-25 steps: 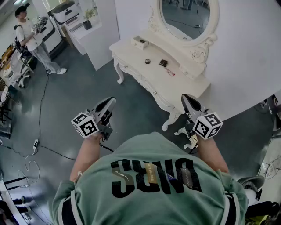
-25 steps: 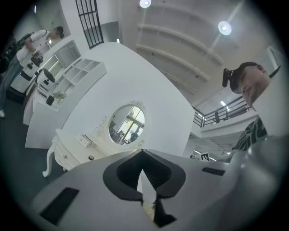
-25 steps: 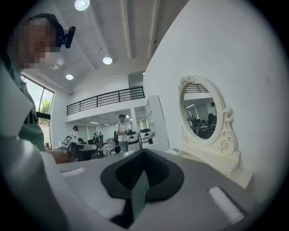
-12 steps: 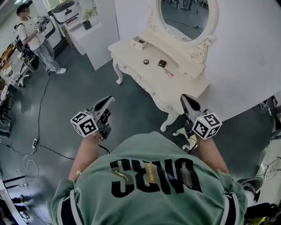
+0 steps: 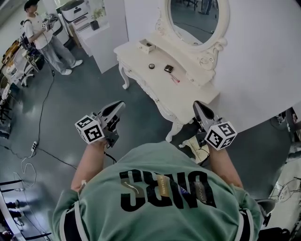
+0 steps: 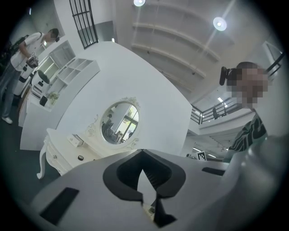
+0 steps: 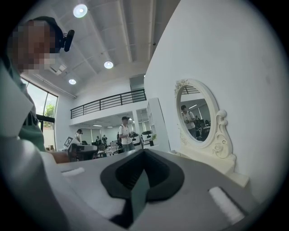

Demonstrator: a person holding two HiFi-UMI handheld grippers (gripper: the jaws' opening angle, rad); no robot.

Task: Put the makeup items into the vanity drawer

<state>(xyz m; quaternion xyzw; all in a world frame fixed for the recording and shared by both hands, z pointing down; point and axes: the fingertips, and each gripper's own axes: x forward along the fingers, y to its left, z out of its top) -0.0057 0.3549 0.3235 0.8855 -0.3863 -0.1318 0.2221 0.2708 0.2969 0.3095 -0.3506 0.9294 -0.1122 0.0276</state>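
A person (image 5: 40, 35) in a white top stands at the far left, near a white counter (image 5: 107, 44) bearing a small potted plant (image 5: 95, 23). A black cable (image 5: 43, 106) runs across the dark floor (image 5: 94, 94) toward a power strip (image 5: 34, 147).

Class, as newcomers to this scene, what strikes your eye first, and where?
An ornate white vanity with an oval mirror stands against the wall, top centre, makeup items on its top. In front, the person holds the left tool and right tool, both shut and empty.

I see the white carved vanity table (image 5: 190, 92) a little further left in the head view now; the far person in white (image 5: 41, 34) stands further right.
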